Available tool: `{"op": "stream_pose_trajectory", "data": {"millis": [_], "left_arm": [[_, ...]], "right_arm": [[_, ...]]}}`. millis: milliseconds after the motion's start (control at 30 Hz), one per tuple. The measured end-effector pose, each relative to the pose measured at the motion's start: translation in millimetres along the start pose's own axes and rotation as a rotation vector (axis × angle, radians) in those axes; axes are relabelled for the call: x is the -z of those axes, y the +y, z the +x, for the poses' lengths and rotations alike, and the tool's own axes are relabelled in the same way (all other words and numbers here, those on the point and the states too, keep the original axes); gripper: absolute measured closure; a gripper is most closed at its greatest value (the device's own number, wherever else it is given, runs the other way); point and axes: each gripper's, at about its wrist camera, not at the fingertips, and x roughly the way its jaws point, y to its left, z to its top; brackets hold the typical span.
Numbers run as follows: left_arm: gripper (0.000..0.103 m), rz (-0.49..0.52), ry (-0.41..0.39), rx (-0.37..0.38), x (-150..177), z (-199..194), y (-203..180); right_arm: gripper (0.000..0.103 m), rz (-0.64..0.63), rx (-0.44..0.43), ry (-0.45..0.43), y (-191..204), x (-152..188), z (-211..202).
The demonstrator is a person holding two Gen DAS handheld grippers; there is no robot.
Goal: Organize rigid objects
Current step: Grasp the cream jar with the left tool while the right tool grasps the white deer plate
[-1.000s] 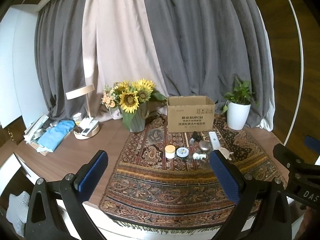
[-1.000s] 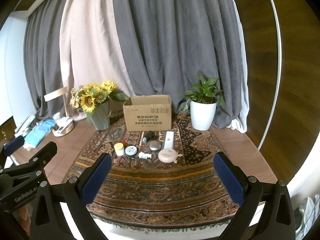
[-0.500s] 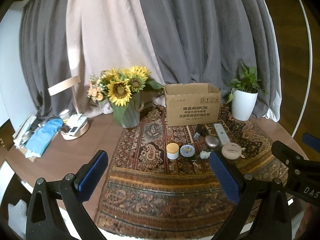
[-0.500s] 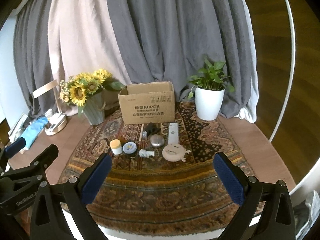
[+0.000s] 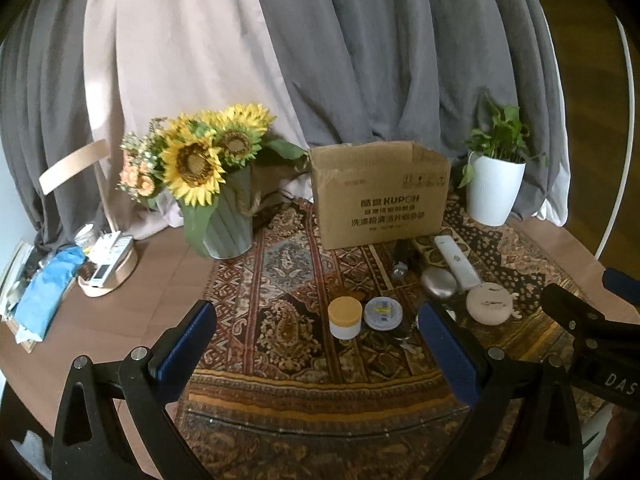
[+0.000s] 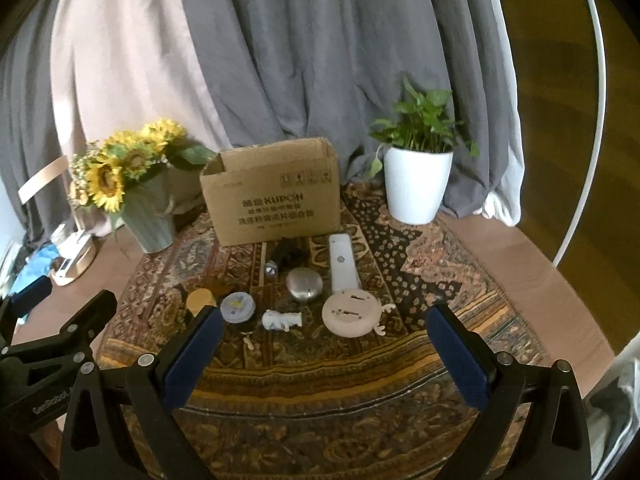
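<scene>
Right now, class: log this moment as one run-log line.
left gripper: open, empty | right gripper: open, empty | items on rug before box | none grasped

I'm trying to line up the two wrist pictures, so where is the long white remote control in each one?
Left wrist: the white remote lies right of centre, on the rug before the box's right corner.
Right wrist: the white remote lies near centre, just right of the silver oval object.
Shared landmark: the cardboard box, standing right behind it.
</scene>
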Motion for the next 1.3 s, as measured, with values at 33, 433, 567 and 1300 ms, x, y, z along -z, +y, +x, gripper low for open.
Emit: {"op": "stream_pose_trajectory", "data": {"millis": [33,433,567,1300], "left_arm": [[0.000,0.003,0.007,0.001,0.6,6.8,-0.3],[0.004,-0.018,0.140,0.014,13.9,95.7,-11.4],[0.006,-0.026,0.175,0.015,18.3,119.9,-13.1],[0.045,-0.092,0.276,0.041,29.8,181.2,-16.2]], "right_arm": [[0.000,0.004,0.003,0.008,0.0,0.6,7.4],[0.000,0.031,0.033,0.094,-10.2,6.7,94.3],[0.000,0.030,0.048,0.122,-12.8,8.6,119.4],[0.002,0.102,0.104,0.277,-23.4,20.2,192.1]]}}
